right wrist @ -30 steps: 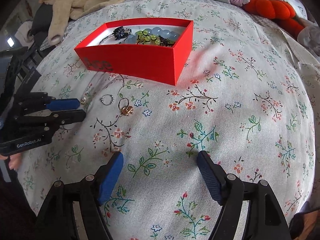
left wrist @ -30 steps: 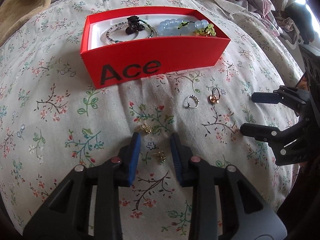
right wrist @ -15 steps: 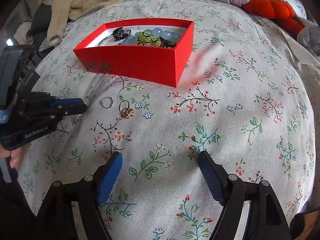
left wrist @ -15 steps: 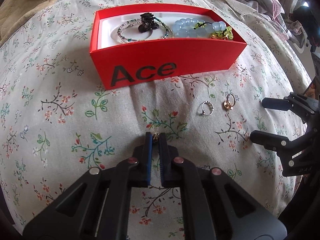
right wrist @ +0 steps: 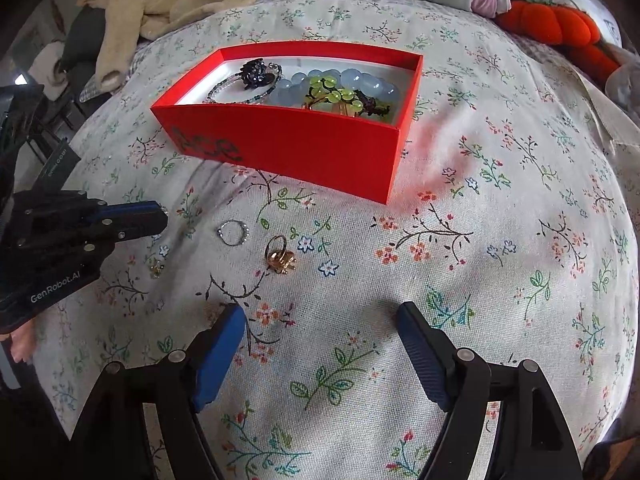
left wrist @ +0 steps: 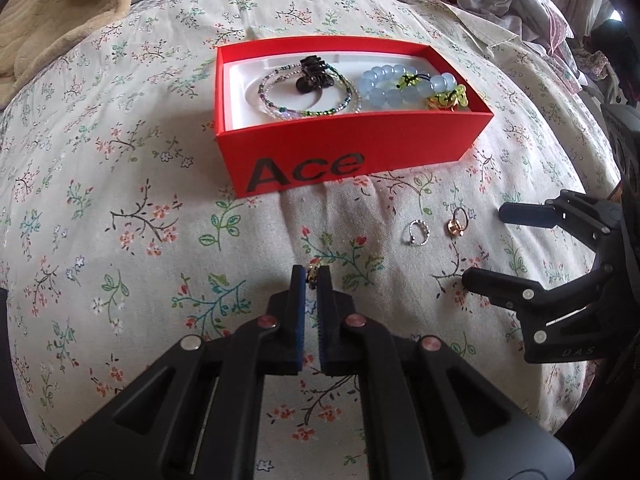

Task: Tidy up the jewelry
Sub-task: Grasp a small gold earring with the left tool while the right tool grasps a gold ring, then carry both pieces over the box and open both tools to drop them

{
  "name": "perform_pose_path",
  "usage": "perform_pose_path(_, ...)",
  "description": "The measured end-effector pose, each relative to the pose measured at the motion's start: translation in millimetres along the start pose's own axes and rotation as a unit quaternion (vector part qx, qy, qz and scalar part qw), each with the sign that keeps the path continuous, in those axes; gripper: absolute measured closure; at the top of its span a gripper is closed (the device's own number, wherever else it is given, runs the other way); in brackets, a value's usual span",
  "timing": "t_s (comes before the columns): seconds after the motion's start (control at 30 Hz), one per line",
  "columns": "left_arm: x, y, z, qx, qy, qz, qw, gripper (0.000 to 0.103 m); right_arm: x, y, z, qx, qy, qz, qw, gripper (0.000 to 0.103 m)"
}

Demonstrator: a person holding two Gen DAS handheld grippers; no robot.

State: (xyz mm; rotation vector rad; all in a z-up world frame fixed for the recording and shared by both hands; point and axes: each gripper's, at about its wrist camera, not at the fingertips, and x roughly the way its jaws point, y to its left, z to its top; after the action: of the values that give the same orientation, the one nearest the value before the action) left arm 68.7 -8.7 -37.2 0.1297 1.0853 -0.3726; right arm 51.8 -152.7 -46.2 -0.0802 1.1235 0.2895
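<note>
My left gripper [left wrist: 312, 274] is shut on a small gold earring [left wrist: 312, 270] and holds it above the floral bedspread, short of the red "Ace" box [left wrist: 340, 156]. The box holds a beaded bracelet [left wrist: 308, 94], a black hair clip [left wrist: 312, 74], a pale blue bead bracelet [left wrist: 404, 84] and a yellow-green piece. A silver ring [left wrist: 419, 233] and a gold ring [left wrist: 457, 224] lie on the bed to the right. A second gold earring [right wrist: 156, 268] lies below the left gripper [right wrist: 162, 216]. My right gripper [right wrist: 320, 344] is open and empty, near the gold ring [right wrist: 280, 258].
The bed is covered by a floral sheet [right wrist: 480, 240]. A beige blanket [left wrist: 48, 20] lies at the back left. An orange plush toy [right wrist: 560, 24] and bunched clothes [left wrist: 520, 0] lie at the back right.
My left gripper closed on one gold earring and lifted it toward the box; the other earring stayed on the bed. The right gripper shifted slightly forward, still open.
</note>
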Motion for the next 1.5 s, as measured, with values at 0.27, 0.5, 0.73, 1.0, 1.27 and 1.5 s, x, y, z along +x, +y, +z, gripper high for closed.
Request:
perform_pose_path(0.27,-4.6,7.1,1.9,-0.013,-0.009,-0.004,0.9999,0.097,6.6,17.7,11.7,-0.026,-0.007,0.007,1.0,0.036)
perform_pose_path(0.5,-3.6,9.7,2.4,-0.018,-0.004,-0.004,0.9998,0.097,9.7,24.1,22.8,-0.023,-0.003,0.024,0.999,0.071)
perform_pose_path(0.73,-5.9,9.6,2.1,-0.021,-0.003,-0.004,0.9998,0.097,10.8,22.1,26.8,-0.008,0.004,0.025,1.0,0.089)
perform_pose_path(1.0,-11.2,11.3,4.1,-0.027,-0.009,-0.002,0.9996,0.097,5.4,24.1,26.5,-0.009,0.01,0.019,1.0,0.089)
perform_pose_path(1.27,-23.2,12.4,9.1,-0.041,-0.022,-0.002,0.9989,0.097,-7.5,9.6,21.3,0.019,0.031,0.02,0.999,0.089)
perform_pose_path(1.5,-33.6,12.9,18.2,-0.054,-0.04,-0.01,0.9977,0.097,-33.3,-6.9,27.5,0.038,0.006,0.037,0.999,0.089)
